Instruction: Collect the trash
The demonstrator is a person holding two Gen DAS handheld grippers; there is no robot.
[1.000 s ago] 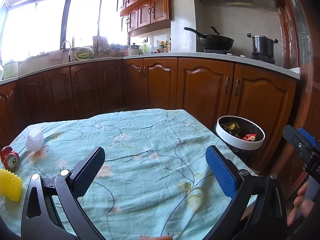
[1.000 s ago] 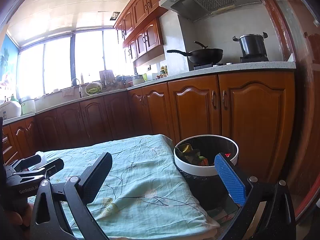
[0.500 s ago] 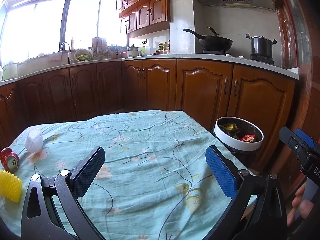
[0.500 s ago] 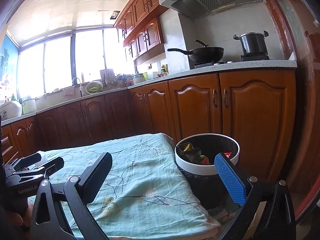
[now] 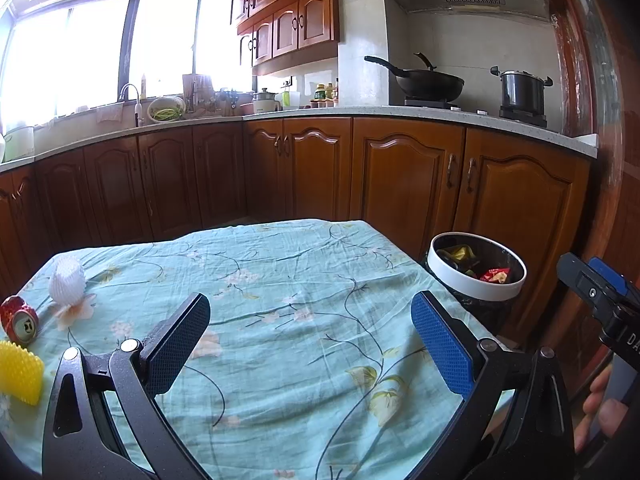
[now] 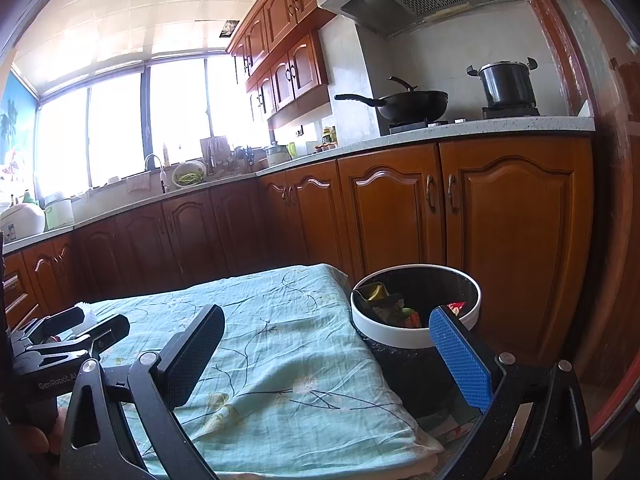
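- The left gripper [image 5: 310,340] hangs over the near part of the table, fingers spread wide with nothing between them; the right gripper [image 6: 326,356] is likewise spread and empty, at the table's right edge by the bin.
- The step in hand looks like choosing the next piece of trash. Done well, the left claw swings left, comes down over one item only, and closes gently so light pieces do not skid on the loose tablecloth [image 5: 280,280].
- The remaining trash lies well to the left of the left claw: a yellow spiky piece [image 5: 18,372] nearest, a crushed red can [image 5: 18,320] just beyond it, then a white foam net [image 5: 67,280].
- Farther right, off the table's corner, stands the white-rimmed trash bin [image 6: 414,308], already holding wrappers and scraps.
- Beyond are wooden cabinets [image 5: 400,176].
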